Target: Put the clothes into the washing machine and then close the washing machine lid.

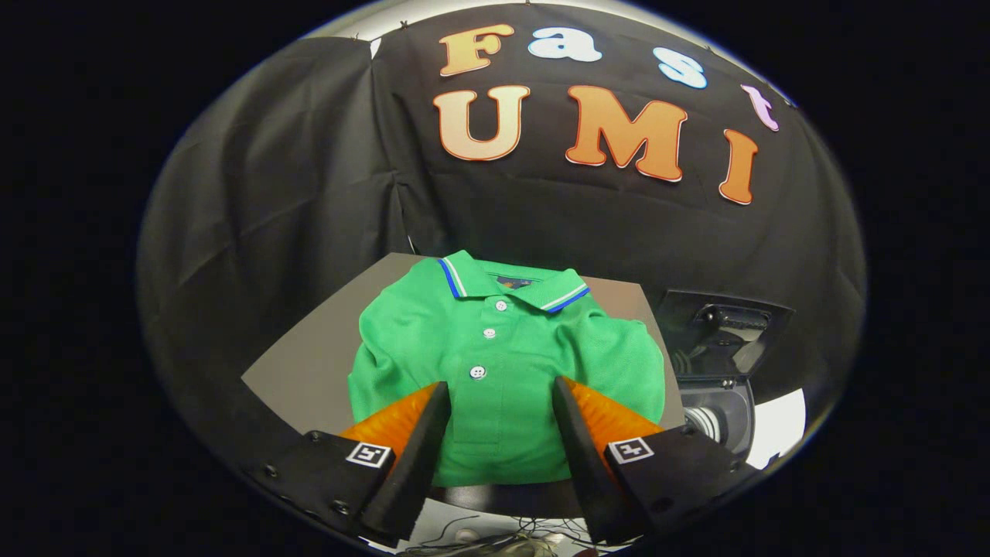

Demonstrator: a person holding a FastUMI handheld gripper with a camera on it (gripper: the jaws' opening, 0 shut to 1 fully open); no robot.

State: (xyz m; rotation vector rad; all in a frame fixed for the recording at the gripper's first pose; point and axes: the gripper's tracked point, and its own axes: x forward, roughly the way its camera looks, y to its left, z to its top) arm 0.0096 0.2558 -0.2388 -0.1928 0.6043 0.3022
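My gripper [499, 394] is open, the two fingers stand wide apart and they hold nothing. Between them and just ahead of them lies the shirt [495, 363], a green polo with a striped collar and white buttons. It lies flat on the table [309, 363], front side up, the collar pointing to 12 o'clock, away from me. The lower part of the shirt is between my fingers; I cannot tell if the fingertips touch the cloth or hover over it.

The washer [715, 363] is at about 3 o'clock from the shirt, just beside the edge of the table. Its lid [723, 321] seems to stand up, open, and below it I see a dark opening with a pale drum inside, but this part is small and curved, so I am not sure of details.

I judge that the first step is in hand: to take the shirt. Nothing is in the washer yet, as far as I can see, so the task is at its beginning.

The next move asks me to go down on the cloth and close on a fold near the middle, so that enough fabric comes up together. A thin pinch may slip, and loose sleeves may hang and catch on the rim of the washer when I carry it toward 3 o'clock.
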